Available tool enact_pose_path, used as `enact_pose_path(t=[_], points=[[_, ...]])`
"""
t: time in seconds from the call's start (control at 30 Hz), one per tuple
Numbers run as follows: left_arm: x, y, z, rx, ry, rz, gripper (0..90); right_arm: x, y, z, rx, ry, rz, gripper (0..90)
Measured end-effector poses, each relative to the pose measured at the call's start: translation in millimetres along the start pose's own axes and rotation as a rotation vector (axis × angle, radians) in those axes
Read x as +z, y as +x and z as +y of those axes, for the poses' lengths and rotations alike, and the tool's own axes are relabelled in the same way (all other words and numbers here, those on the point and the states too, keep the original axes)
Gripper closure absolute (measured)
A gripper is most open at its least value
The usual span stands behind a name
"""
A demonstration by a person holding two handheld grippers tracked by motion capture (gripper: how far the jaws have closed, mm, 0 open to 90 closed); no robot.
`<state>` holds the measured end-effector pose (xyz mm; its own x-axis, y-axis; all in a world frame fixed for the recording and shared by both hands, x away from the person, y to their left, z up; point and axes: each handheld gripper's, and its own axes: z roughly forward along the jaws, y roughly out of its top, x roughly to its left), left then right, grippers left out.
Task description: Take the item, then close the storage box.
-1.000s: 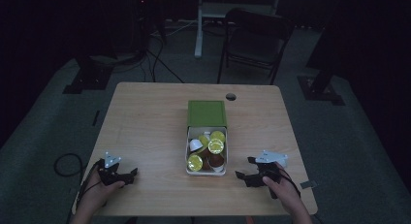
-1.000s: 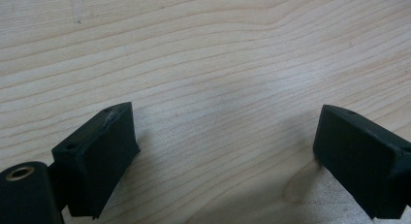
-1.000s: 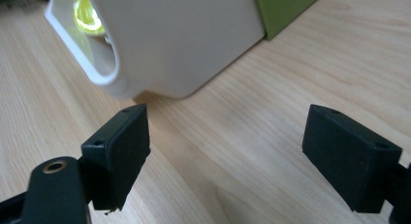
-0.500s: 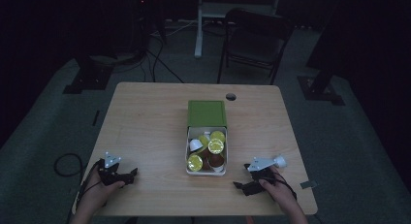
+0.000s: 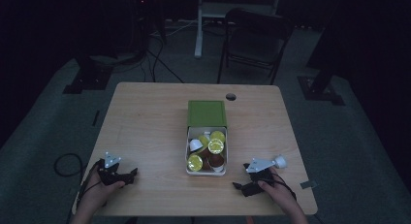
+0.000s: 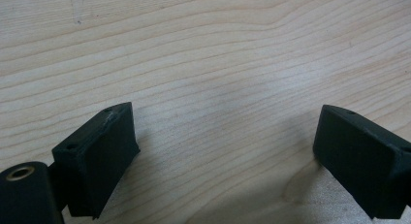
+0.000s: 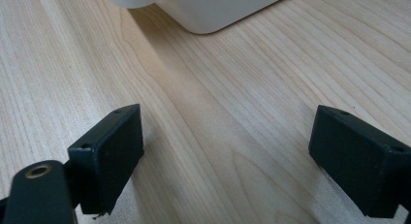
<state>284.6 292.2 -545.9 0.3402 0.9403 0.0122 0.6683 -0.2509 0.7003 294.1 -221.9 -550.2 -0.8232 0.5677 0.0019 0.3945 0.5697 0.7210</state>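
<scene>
High view: a wooden table (image 5: pixel 145 117) stands in a dim room, and near its middle sits a white box (image 5: pixel 206 170) with its green lid (image 5: pixel 207 113) folded back on the far side. Small round capsules (image 5: pixel 215 146) lie inside the box, some with yellow-green tops, some brown, one white. The box is between the two hands, nearer the right one.

At the near left corner of the table the left gripper (image 5: pixel 131 173) rests low over the wood, held in a hand, well apart from the box. The left gripper view shows its two black jaws spread wide with nothing but bare wood grain between them.

At the near right the right gripper (image 5: pixel 238 185) lies just beside the near right corner of the box, pointing toward the left across the table. Its jaws have just been opening; in the right gripper view (image 7: pixel 228 151) they stand wide apart with bare table between them, and the rounded white corner of the box (image 7: pixel 213 10) shows ahead, not touched by either jaw.

A dark chair (image 5: pixel 254 40) stands on the floor beyond the far edge of the table.
</scene>
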Motion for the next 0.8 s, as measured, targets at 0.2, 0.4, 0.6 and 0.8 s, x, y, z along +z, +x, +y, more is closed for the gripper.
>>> enact_pose_path(t=[0.2,0.4,0.6,0.8], points=[[-0.4,0.0,-0.3,0.008,0.0,-0.006,8.6,0.5,1.9,0.3,0.014,-0.001,-0.016,11.8],[-1.1,0.3,-0.9,0.013,0.002,-0.012,8.7,0.5,1.8,0.4,0.015,-0.001,-0.016,11.8],[-2.8,3.5,-2.4,0.052,0.003,-0.05,8.6,0.4,1.7,0.5,0.018,-0.001,-0.014,12.1],[-5.5,-1.4,-2.9,0.111,0.01,-0.084,8.7,0.0,0.5,0.6,0.031,0.001,-0.029,12.1]])
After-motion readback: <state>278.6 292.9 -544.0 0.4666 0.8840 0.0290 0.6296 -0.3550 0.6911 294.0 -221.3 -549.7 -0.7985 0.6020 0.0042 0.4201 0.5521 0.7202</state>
